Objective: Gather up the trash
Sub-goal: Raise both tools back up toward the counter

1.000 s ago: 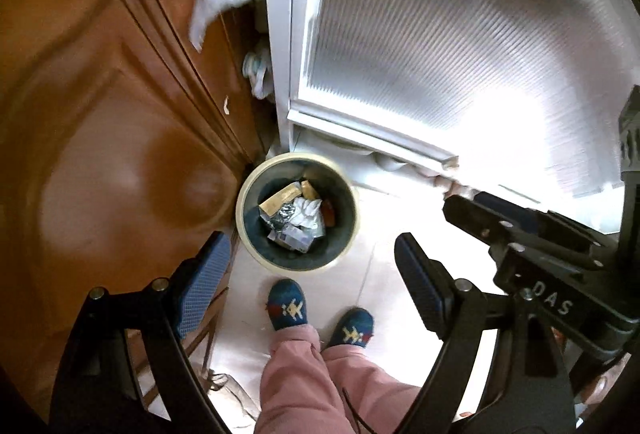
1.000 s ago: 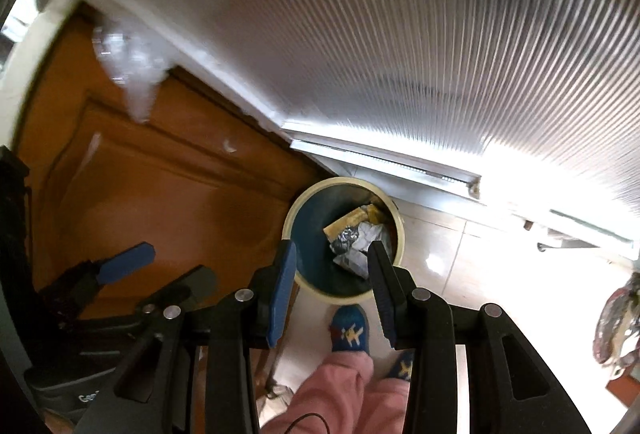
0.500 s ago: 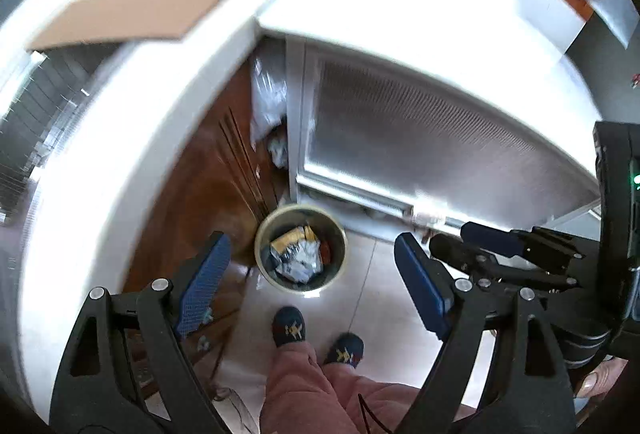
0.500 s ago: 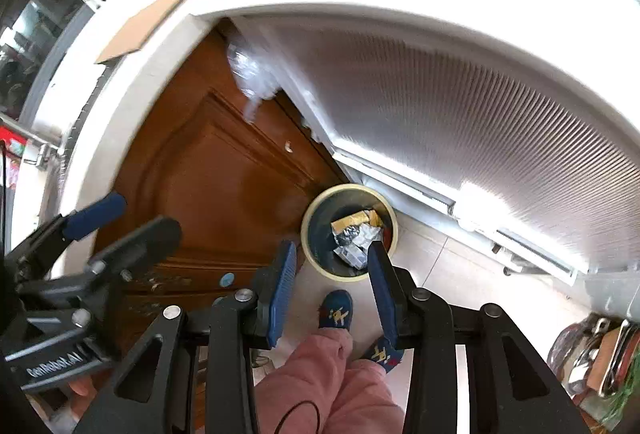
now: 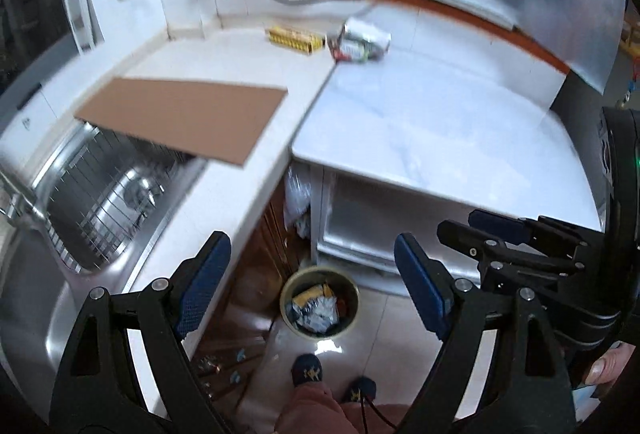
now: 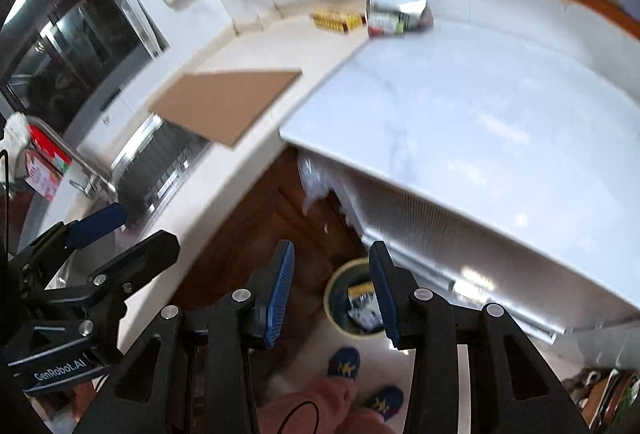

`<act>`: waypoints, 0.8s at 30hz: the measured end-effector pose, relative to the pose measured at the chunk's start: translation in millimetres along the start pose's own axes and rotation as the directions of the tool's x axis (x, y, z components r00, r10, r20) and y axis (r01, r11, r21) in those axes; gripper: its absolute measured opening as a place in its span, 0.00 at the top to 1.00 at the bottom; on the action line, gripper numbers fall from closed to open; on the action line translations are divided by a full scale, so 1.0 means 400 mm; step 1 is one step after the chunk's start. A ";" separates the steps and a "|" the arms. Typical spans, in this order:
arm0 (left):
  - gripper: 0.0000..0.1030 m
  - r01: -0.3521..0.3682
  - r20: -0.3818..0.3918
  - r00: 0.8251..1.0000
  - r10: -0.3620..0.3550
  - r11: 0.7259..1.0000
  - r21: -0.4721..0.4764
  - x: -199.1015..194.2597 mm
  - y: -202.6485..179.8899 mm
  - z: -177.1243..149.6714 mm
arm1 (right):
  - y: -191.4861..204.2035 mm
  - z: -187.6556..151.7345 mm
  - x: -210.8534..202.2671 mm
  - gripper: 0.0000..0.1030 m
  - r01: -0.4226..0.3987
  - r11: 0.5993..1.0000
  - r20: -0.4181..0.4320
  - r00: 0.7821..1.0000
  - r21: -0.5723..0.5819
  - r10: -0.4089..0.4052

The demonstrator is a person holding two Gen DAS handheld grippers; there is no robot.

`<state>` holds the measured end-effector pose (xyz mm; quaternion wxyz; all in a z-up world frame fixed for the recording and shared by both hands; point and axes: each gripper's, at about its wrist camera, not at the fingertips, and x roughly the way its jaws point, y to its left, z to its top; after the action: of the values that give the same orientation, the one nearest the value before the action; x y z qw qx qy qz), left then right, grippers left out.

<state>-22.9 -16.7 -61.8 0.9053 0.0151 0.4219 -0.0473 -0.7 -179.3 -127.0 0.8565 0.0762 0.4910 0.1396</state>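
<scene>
Crumpled wrapper on counter, well beyond empty, parted jaws.

Both grippers are black plastic frames with silver screw heads at the joints and blue ribbed pads on the fingers. The left gripper carries the white marking "GenRobot.AI" on its body. Below the trash bin, the person wears pink trousers and dark blue slippers with yellow patterns.
</scene>
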 end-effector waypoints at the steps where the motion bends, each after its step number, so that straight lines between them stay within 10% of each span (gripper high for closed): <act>1: 0.21 -0.004 0.017 1.000 0.004 1.000 -0.004 -0.017 0.002 0.015 | 0.004 0.013 -0.020 0.59 -0.001 1.000 0.016 1.000 0.000 0.001; 12: 0.21 -0.011 0.106 0.994 0.013 1.000 -0.018 -0.126 0.050 0.152 | 0.006 0.153 -0.120 0.54 0.006 1.000 0.149 0.989 -0.005 -0.005; 24: 0.21 0.045 0.124 0.991 -0.045 0.999 -0.001 -0.032 0.133 0.355 | 0.005 0.371 -0.151 0.44 0.056 0.996 0.270 0.960 0.066 -0.071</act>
<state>82.3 27.8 38.8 0.9285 0.0007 0.3652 -0.0676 98.2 -195.3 -1.9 0.9173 0.1033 0.3748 0.0862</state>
